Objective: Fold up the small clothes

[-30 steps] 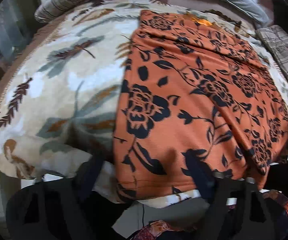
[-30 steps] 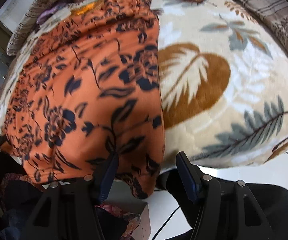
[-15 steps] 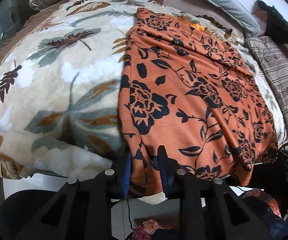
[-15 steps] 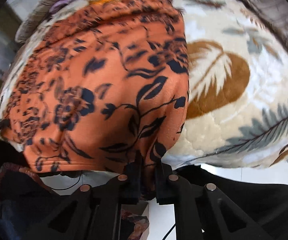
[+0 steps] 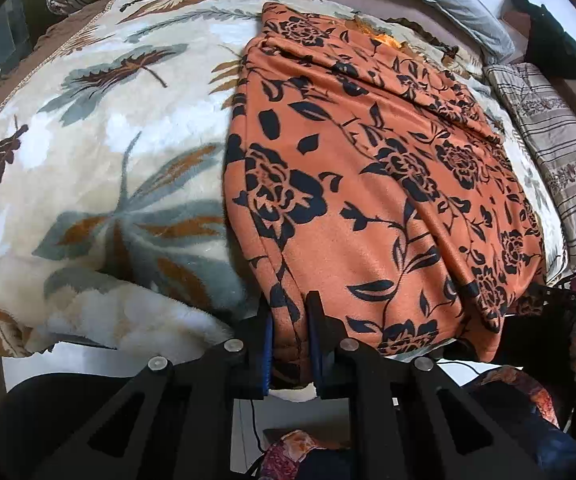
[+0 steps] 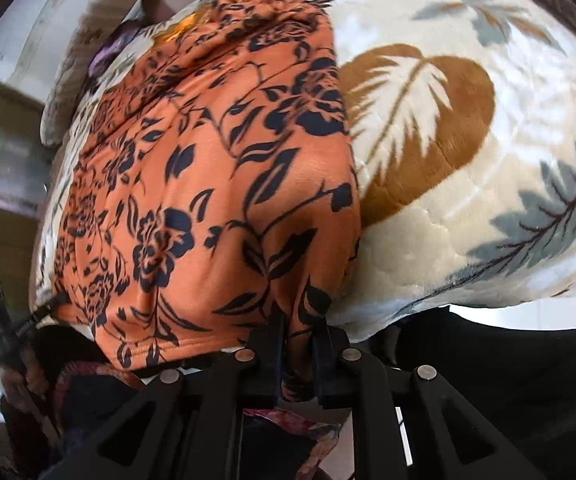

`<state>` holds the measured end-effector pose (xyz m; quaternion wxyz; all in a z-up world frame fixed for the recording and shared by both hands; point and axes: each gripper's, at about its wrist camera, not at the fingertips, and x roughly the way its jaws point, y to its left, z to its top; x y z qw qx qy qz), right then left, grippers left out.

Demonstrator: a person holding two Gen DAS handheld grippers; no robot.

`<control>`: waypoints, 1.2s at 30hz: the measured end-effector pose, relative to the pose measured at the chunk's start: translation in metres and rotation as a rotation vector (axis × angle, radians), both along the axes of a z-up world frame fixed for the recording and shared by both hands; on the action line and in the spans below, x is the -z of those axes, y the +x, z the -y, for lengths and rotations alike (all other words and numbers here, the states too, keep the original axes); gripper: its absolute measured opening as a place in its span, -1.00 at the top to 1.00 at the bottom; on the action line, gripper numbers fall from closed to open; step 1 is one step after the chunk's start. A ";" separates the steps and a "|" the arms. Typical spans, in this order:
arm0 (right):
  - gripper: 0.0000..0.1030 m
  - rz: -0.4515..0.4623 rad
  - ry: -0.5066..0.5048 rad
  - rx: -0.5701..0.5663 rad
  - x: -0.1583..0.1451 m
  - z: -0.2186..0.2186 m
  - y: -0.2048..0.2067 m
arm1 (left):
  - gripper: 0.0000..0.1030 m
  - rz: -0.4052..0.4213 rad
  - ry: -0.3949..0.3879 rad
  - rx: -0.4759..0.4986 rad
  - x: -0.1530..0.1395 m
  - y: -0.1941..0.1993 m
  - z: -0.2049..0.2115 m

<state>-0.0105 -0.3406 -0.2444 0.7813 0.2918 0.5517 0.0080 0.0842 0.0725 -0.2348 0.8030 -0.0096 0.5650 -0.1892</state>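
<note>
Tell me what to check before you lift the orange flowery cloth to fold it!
1. Left gripper pinching the orange cloth at its near hem: ok.
2. Right gripper pinching the near hem: ok.
3. Grips on different corners: ok.
4. Cloth lying flat: not ok, creases run from the near hem.
5. Nothing lying on the cloth: ok.
6. Leaf-print blanket not caught in either grip: cannot tell.
</note>
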 end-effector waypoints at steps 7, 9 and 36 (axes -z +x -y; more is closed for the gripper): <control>0.82 0.112 0.080 -0.072 -0.025 -0.003 0.016 | 0.75 0.025 -0.131 0.057 -0.036 0.014 0.001; 0.82 0.173 0.091 -0.079 -0.046 0.001 0.022 | 0.75 0.059 -0.173 0.065 -0.062 0.029 -0.003; -0.50 0.493 0.236 0.484 -0.051 0.179 0.298 | 0.66 0.141 -0.206 -0.244 -0.016 0.364 0.065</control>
